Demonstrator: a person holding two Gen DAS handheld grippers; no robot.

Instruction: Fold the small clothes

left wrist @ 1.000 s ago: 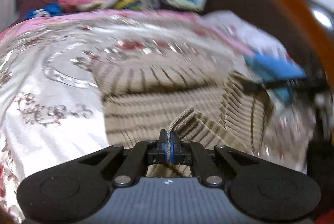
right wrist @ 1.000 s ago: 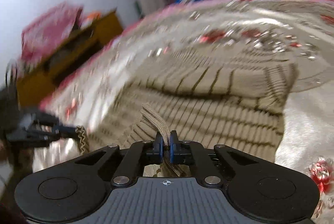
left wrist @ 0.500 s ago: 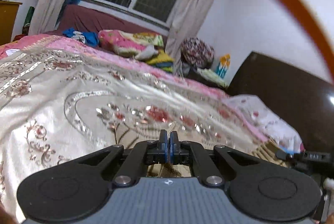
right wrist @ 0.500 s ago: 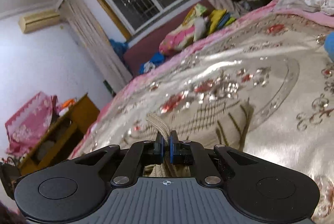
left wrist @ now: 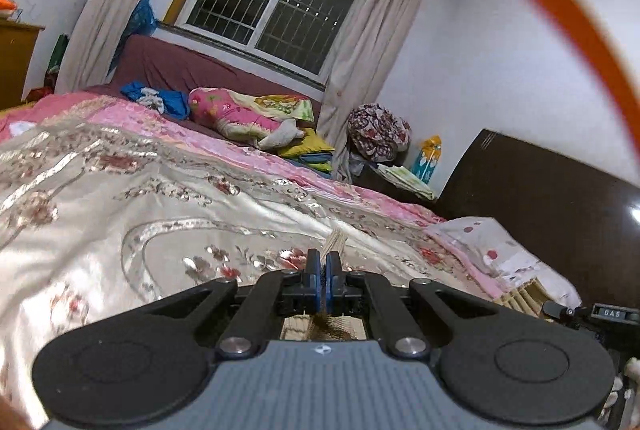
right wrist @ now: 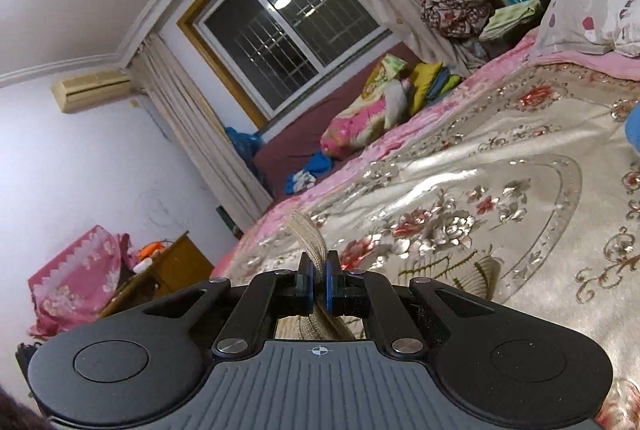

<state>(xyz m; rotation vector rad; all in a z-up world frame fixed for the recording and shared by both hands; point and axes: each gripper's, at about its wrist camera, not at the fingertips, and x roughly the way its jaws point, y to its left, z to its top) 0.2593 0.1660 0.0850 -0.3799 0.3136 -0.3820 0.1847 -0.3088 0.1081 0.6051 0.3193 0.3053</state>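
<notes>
A beige ribbed sweater with dark stripes is held by both grippers over the bed. My left gripper is shut on a sweater edge that pokes up between its blue pads. My right gripper is shut on a ribbed sweater hem. Another part of the sweater lies on the bedspread to the right of the right gripper. In the left wrist view a striped corner shows at the right, next to the other gripper. Most of the sweater is hidden below both grippers.
A shiny floral bedspread covers the bed. A white spotted pillow lies by the dark headboard. Piled bedding and clothes sit on a maroon sofa under the window. A wooden cabinet stands left of the bed.
Both grippers have lifted and tilted up, still shut on the sweater. The spread sweater has dropped out of view and the window and walls now fill the frames.
</notes>
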